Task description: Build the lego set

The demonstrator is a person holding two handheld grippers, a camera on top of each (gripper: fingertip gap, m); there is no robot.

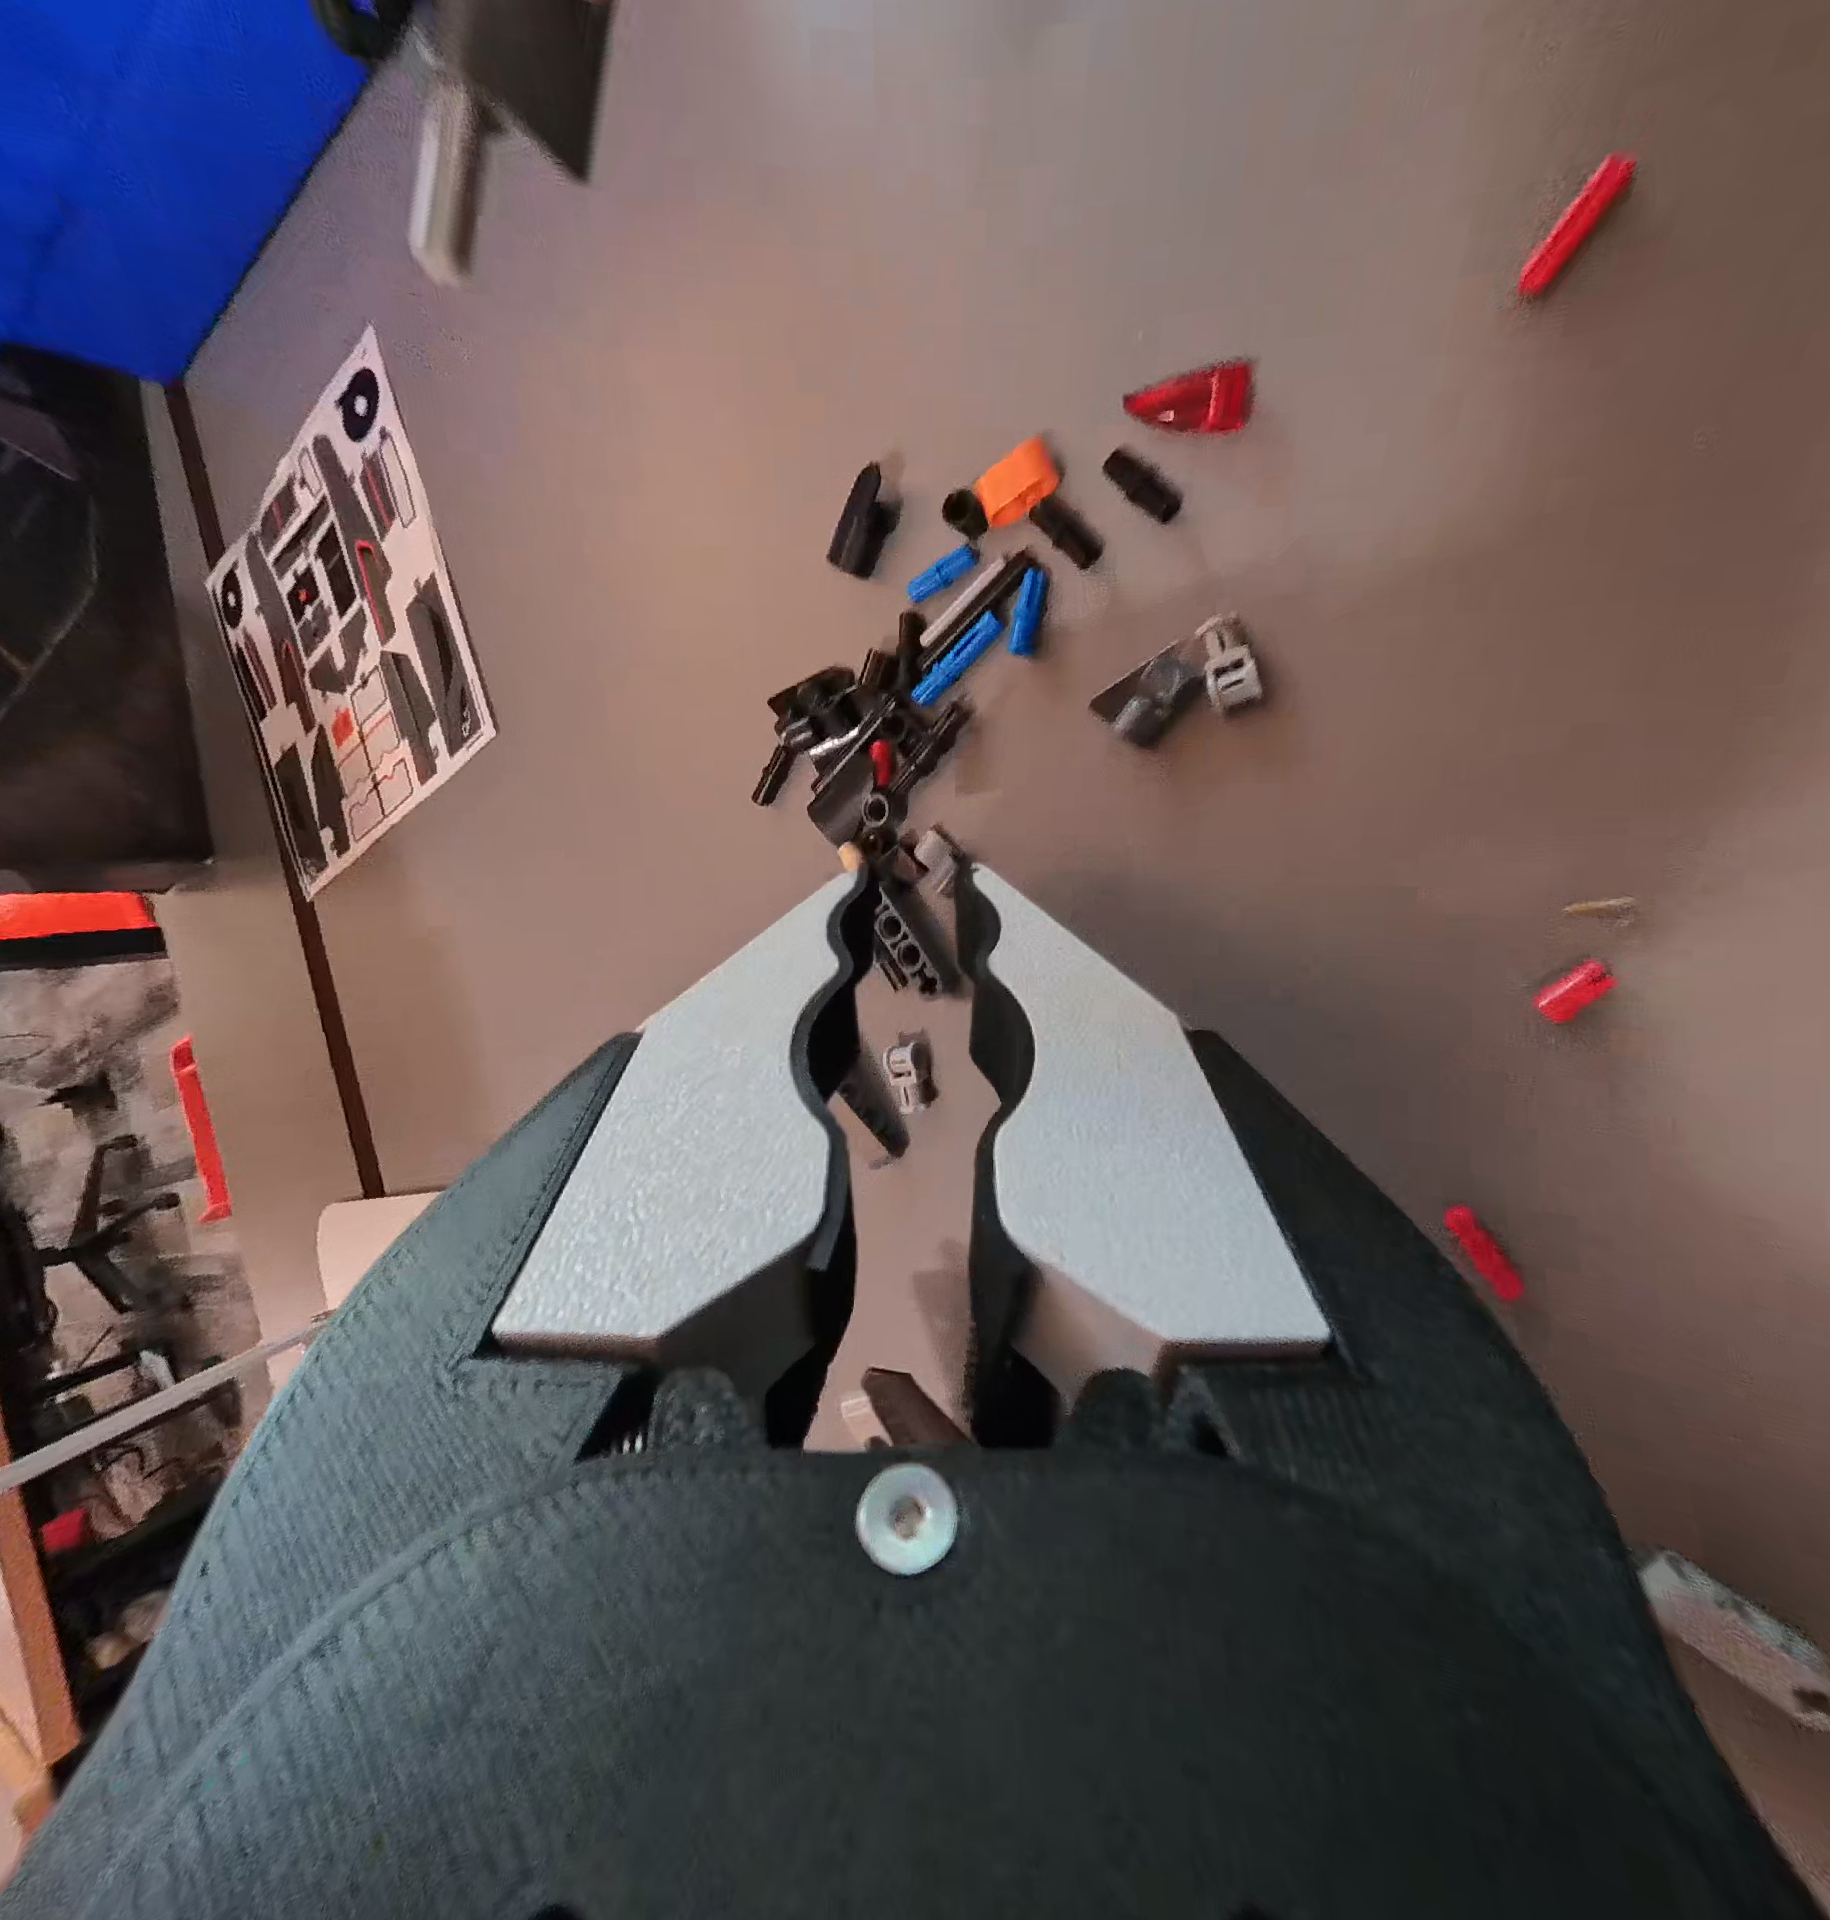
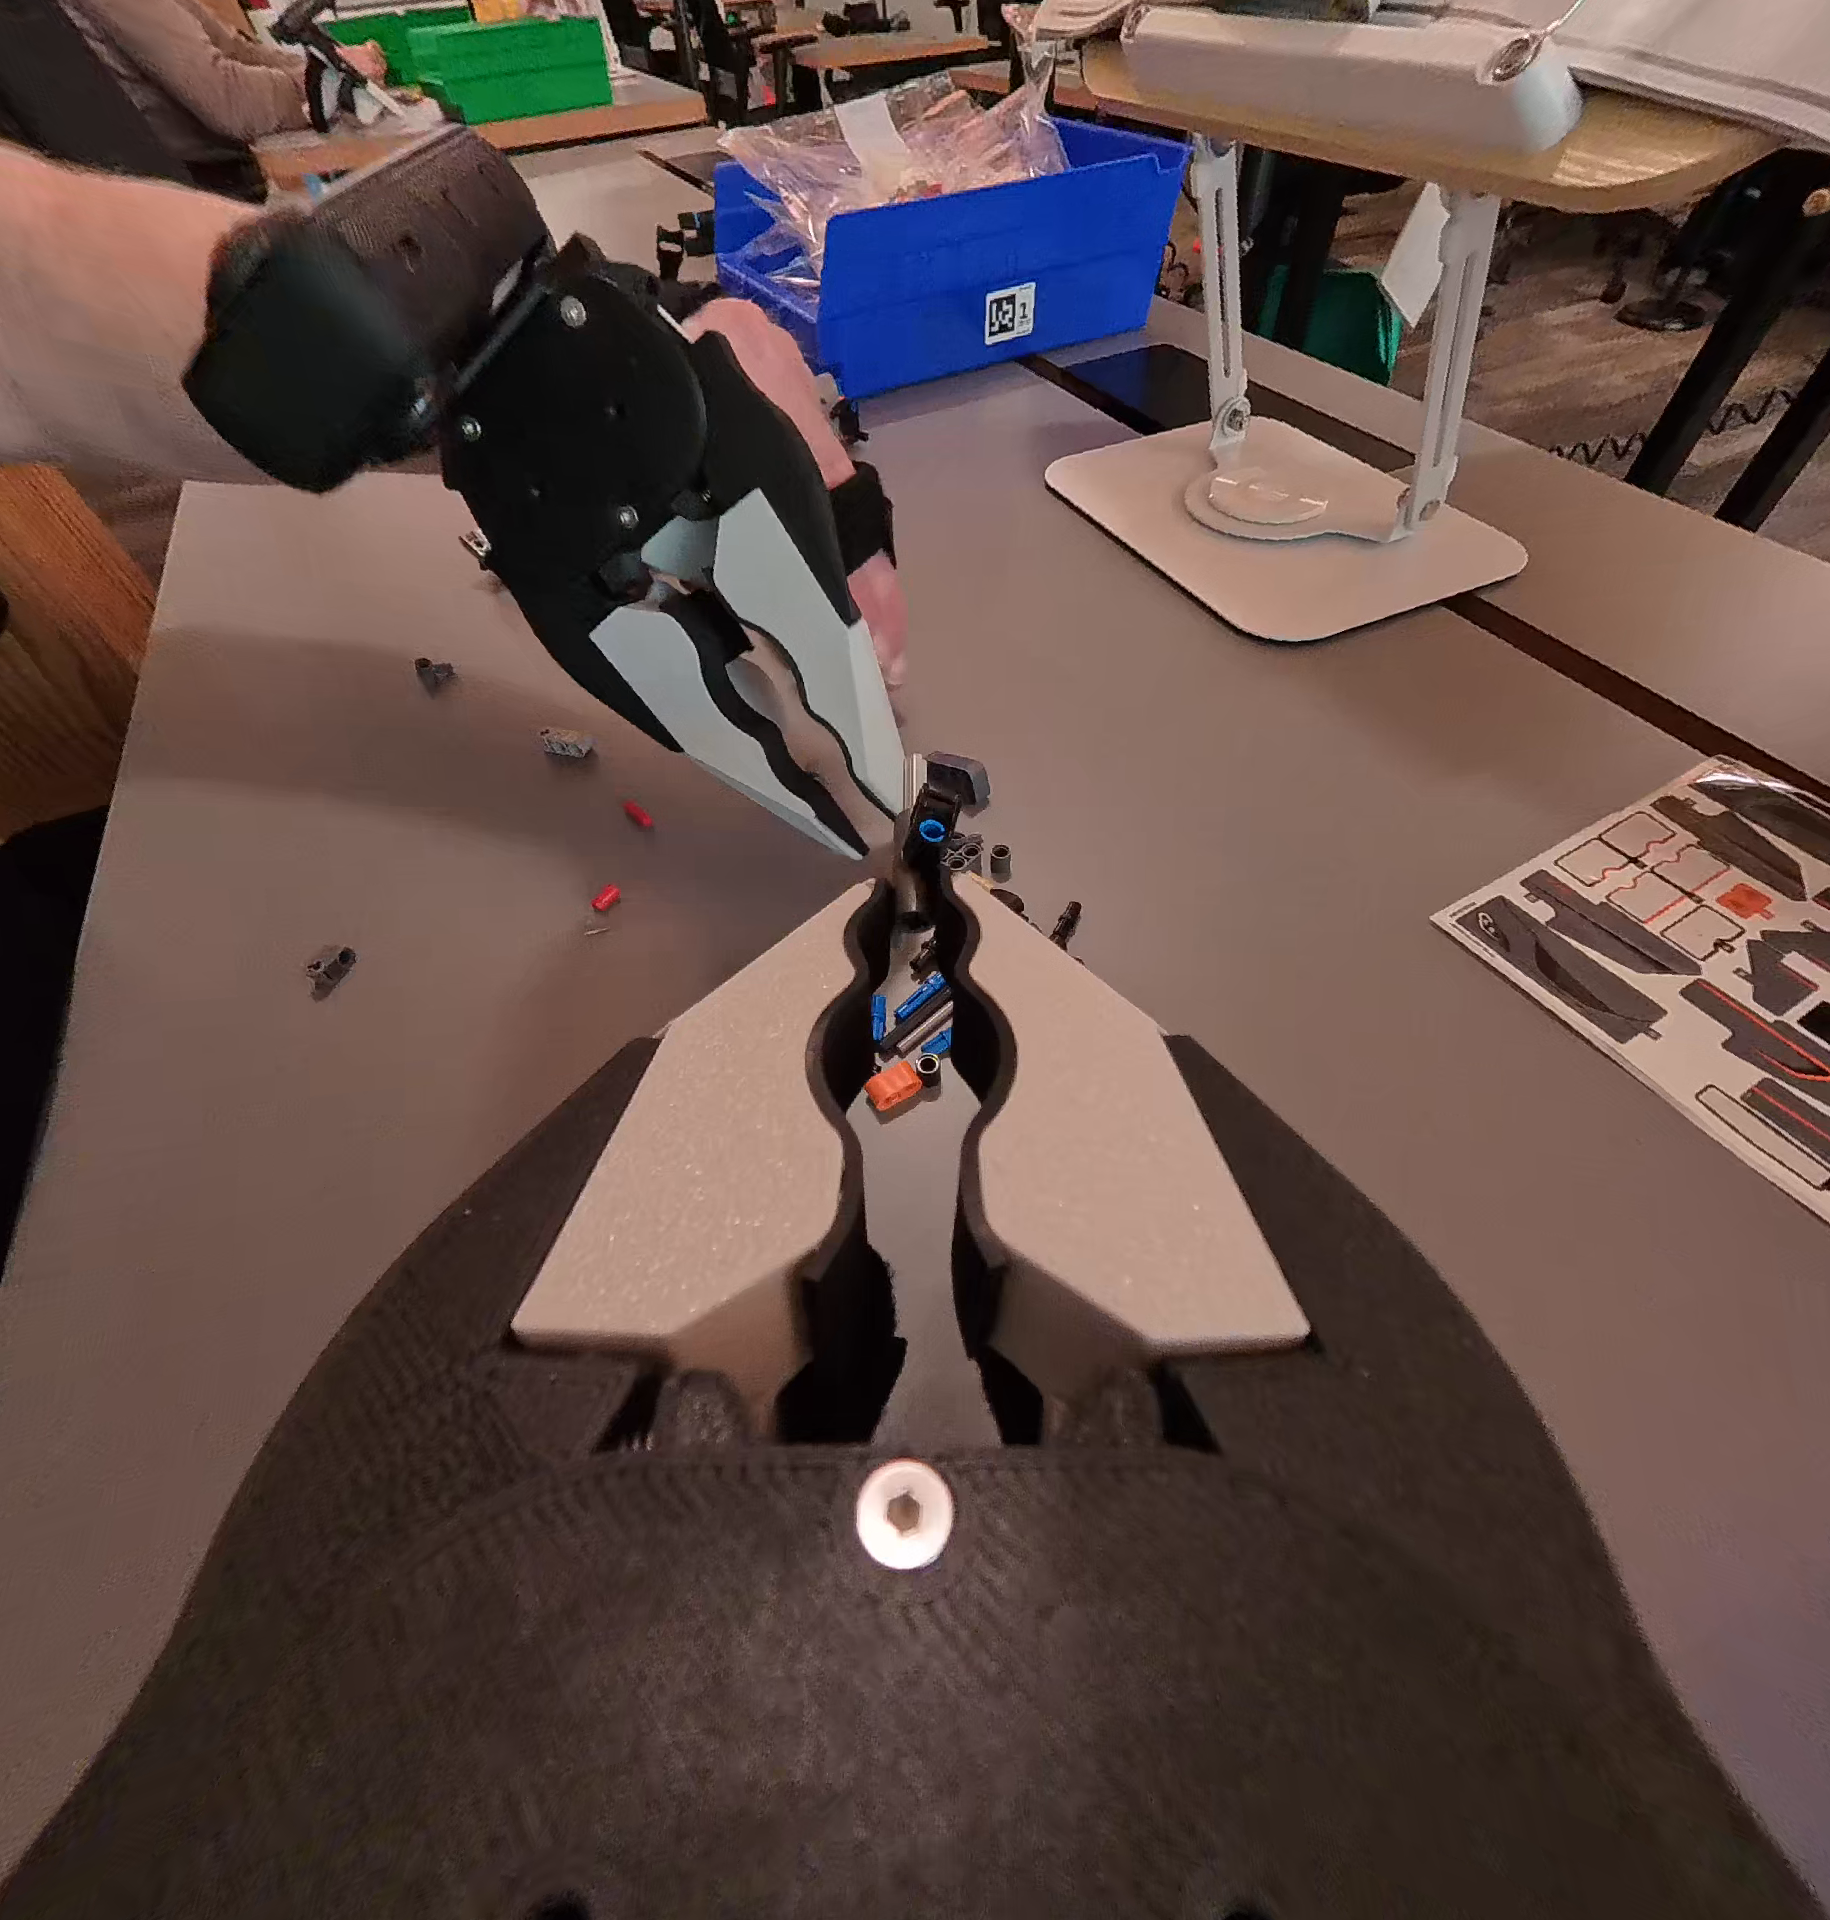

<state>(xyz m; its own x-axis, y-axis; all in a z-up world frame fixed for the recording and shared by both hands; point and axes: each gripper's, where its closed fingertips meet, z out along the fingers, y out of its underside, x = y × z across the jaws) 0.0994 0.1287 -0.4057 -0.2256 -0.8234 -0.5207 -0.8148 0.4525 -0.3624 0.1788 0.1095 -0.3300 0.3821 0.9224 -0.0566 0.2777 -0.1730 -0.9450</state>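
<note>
My left gripper (image 1: 916, 888) is shut on a black holed Lego beam (image 1: 906, 940), which sticks out past the fingertips just above the table. The right wrist view shows it from the side (image 2: 885, 828), with the black piece (image 2: 923, 831) carrying a blue ring at its tip. My right gripper (image 2: 916, 899) hovers higher, with its jaws a narrow gap apart and nothing in them. Through that gap I see the loose pile of black and blue pins (image 2: 911, 1023) and an orange piece (image 2: 893, 1086). The pile (image 1: 952, 623) lies just beyond the left gripper.
A sticker sheet (image 2: 1721, 966) lies on the grey table at right. A blue bin (image 2: 942, 270) and a white stand (image 2: 1285, 540) are at the back. Red pieces (image 1: 1571, 989) and grey parts (image 1: 1181, 675) are scattered. The table edge is at left. About 12 cm separates my left fingertips from my right.
</note>
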